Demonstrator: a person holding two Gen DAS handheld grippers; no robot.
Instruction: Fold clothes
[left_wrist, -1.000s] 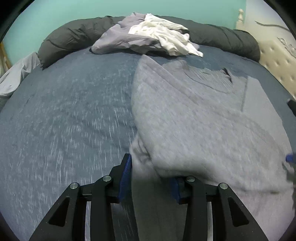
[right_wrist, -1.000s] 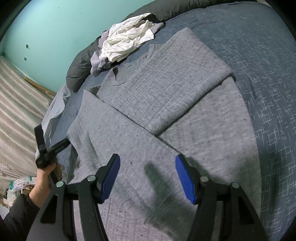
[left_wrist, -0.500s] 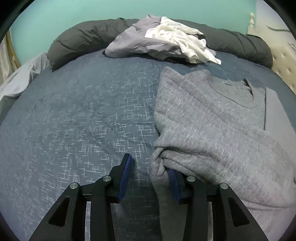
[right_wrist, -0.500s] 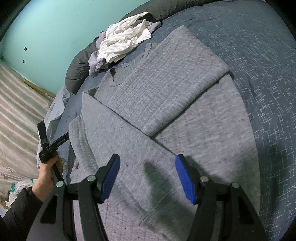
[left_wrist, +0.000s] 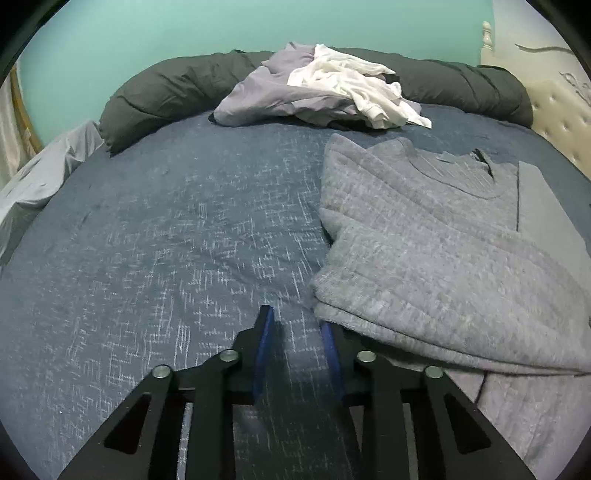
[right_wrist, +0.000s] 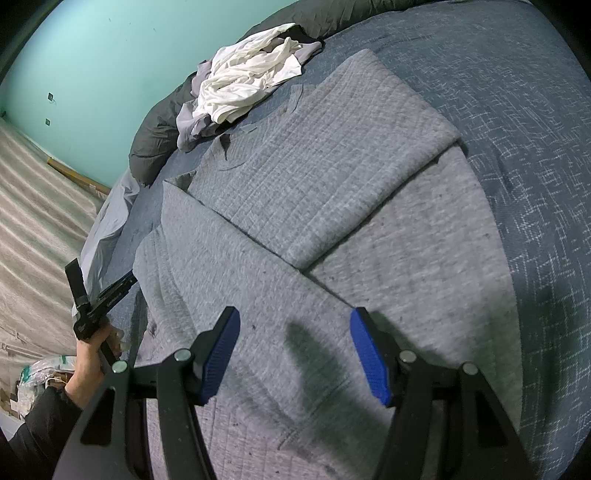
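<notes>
Now clear of the left hand-held gripper (left_wrist: 295, 332): folded sleeve of the grey sweater (left_wrist: 443, 258) dropped across its body on the bed (left_wrist: 166, 240), jaws closing on nothing. Side fold likely done. Right hand-held gripper (right_wrist: 295, 354) spread wide above it, empty. One sweater, two crumpled garments (left_wrist: 325, 88) beyond, two grippers.

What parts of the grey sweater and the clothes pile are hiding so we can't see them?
- Grey sweater: its bottom hem is cut off by the right wrist view's lower edge and covered by the right gripper.
- Its right side runs off the left wrist view's edge.
- Dark garment in the pile: mostly buried under the white shirt.
</notes>
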